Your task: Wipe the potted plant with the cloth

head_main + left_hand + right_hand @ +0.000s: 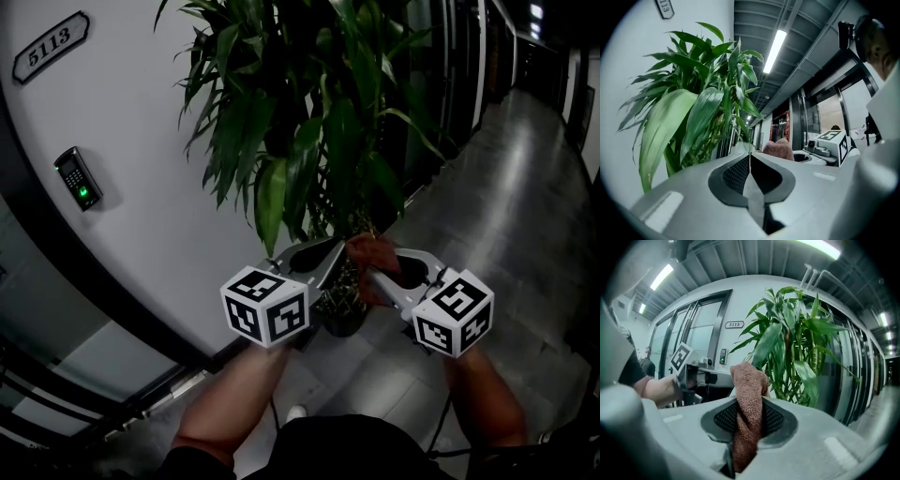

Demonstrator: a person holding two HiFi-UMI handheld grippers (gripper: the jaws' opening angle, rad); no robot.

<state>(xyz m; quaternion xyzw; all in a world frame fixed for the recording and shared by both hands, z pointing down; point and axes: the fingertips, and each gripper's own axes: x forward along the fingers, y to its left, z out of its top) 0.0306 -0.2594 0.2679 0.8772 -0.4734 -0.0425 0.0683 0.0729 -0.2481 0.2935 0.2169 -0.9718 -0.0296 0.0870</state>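
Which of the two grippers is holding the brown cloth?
The right gripper: its jaws clamp the brown cloth. The left gripper has its jaws together, with no cloth between them.

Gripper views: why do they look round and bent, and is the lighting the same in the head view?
Left gripper view: wide-angle lens, black corners, the ceiling light glaring. Right gripper view: same bending; cloth sharp up close. Head view: dim, plant dark, sheen on the floor.
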